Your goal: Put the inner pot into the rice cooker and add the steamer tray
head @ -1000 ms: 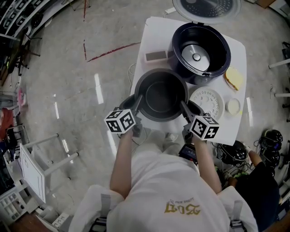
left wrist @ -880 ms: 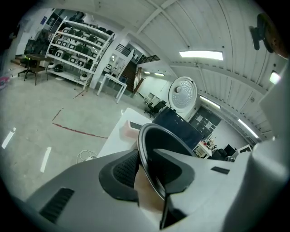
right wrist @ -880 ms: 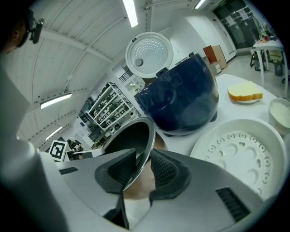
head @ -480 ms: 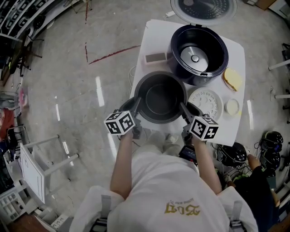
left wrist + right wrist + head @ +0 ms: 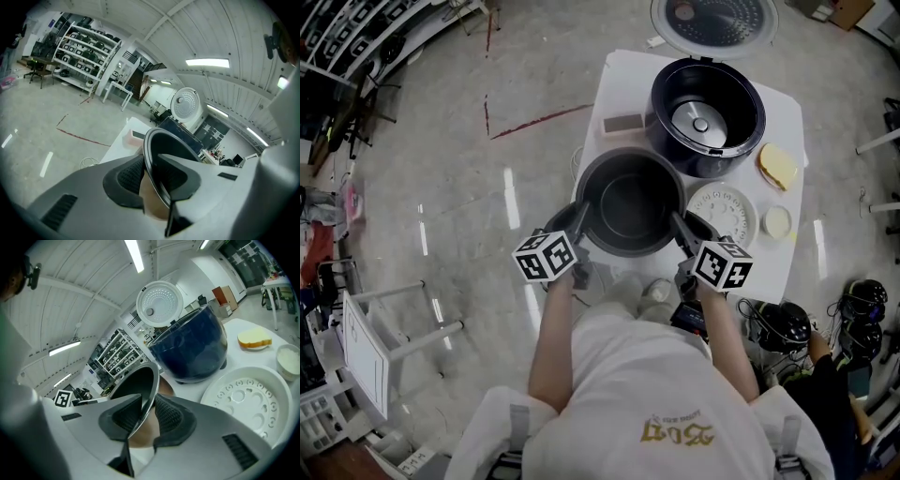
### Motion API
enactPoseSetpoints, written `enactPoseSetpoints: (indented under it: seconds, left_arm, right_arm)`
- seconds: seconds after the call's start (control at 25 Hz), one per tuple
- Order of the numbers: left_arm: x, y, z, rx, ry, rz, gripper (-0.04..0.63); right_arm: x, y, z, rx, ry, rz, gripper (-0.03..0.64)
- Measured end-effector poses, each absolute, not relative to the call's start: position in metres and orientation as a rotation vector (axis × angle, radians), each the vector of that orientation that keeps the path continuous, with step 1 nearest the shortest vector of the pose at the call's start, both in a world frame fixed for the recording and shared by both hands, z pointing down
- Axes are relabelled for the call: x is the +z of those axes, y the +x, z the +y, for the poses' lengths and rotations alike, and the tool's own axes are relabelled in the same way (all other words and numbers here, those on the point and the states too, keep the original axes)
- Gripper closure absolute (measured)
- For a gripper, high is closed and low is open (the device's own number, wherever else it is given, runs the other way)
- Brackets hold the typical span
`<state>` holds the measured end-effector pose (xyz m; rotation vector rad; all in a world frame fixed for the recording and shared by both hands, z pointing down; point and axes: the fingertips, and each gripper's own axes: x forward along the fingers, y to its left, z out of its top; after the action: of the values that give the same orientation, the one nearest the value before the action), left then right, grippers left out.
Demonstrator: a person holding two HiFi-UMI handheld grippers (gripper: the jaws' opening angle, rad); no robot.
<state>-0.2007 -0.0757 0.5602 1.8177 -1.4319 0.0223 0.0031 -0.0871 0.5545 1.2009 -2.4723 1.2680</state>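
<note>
Both claws have just been closing on the inner pot (image 5: 630, 202). Left gripper (image 5: 580, 217) now pinches its left rim and right gripper (image 5: 680, 225) its right rim, with the pot wall between the pads. The pot is at the near table (image 5: 614, 80) edge, barely shifted from a second ago; I can't confirm lift-off. Steamer tray (image 5: 727, 211) lies just right of it, untouched. The rice cooker (image 5: 708, 117) is farther back, lid up, cavity empty. Grip looks set, so the carry into the cooker is next.

Forearms reaching forward, left gripper (image 5: 580, 214) and right gripper (image 5: 678, 221) jaws just closing on inner pot (image 5: 630, 202) rim
</note>
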Motion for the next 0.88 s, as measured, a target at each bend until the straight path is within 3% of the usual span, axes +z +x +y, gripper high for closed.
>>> enactPoseSetpoints:
  seconds: [0.88]
  left_arm:
    - [0.474,-0.198,-0.054,-0.124,1.937,-1.509,0.499]
  right_arm:
    - [0.472,0.008,-0.067,1.158,1.204,-2.671,0.523]
